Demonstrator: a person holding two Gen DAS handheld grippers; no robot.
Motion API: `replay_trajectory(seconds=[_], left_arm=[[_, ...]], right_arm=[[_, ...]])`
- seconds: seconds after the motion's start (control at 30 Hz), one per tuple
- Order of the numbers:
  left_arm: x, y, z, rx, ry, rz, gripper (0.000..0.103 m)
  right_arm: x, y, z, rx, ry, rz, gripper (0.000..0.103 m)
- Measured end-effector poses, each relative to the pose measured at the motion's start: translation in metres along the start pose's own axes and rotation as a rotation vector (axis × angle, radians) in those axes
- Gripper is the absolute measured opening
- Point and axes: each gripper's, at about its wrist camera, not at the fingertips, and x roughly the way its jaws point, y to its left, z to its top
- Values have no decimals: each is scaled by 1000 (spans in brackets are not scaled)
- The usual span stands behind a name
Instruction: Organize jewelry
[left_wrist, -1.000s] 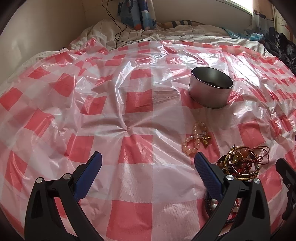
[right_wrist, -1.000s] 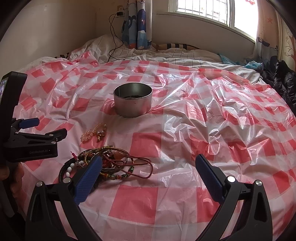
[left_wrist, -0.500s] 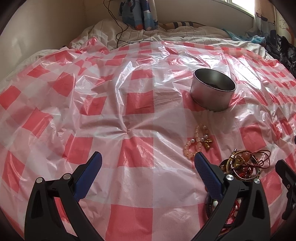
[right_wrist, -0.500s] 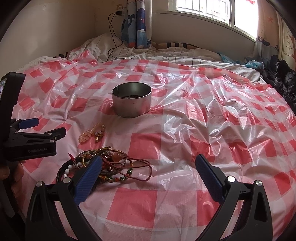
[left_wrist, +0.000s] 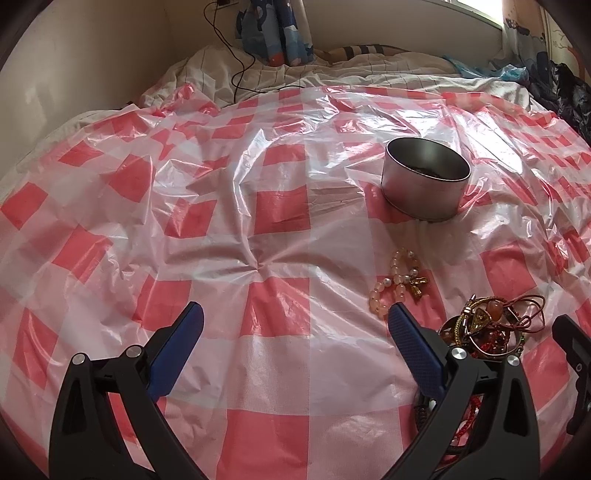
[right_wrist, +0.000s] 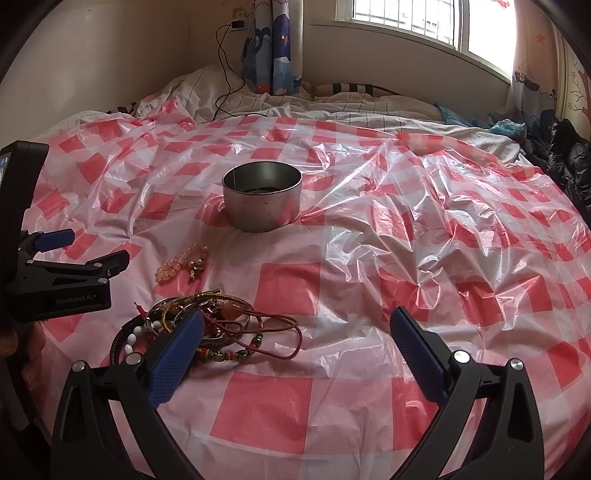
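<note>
A round metal tin (left_wrist: 425, 178) stands open on the red-checked plastic sheet; it also shows in the right wrist view (right_wrist: 262, 201), with something dark inside. A pale bead bracelet (left_wrist: 398, 282) lies in front of it, also seen from the right (right_wrist: 183, 261). A tangled pile of bracelets and red cord (left_wrist: 491, 325) lies nearer, also in the right wrist view (right_wrist: 218, 325). My left gripper (left_wrist: 293, 319) is open and empty, left of the pile. My right gripper (right_wrist: 295, 326) is open and empty, its left finger (right_wrist: 177, 354) over the pile's near edge.
The checked sheet (right_wrist: 406, 240) covers a bed with rumpled white bedding (right_wrist: 332, 107) behind. A black cable (right_wrist: 223, 85) runs down from a wall socket. Dark clothing (right_wrist: 565, 158) lies at the far right. A window (right_wrist: 406, 18) is behind.
Both grippers have drawn back slightly and tilted up; the tin and jewelry sit a little lower in the views. Nothing was taken hold of or moved.
</note>
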Motion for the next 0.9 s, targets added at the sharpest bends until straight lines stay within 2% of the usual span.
replay_trajectory(seconds=[0.33,0.53,0.73,0.8,0.9], left_arm=[[3,14,1,-48,20,-36,96],[8,6,0,-10,39,-51,96],[10,1,-2,17,50,-119,96],[10,1,-3,26,62,-147,96],[5,0,-4,27,53,-248,96]], right_arm=[[6,-2,-5,-8,16,0,97],[14,2,-8,-50,53,-9,97],[16,7,-10,-89,81,81,97],[16,6,-9,-103,85,61,97],[21,-8,-6,-63,107,26,97]])
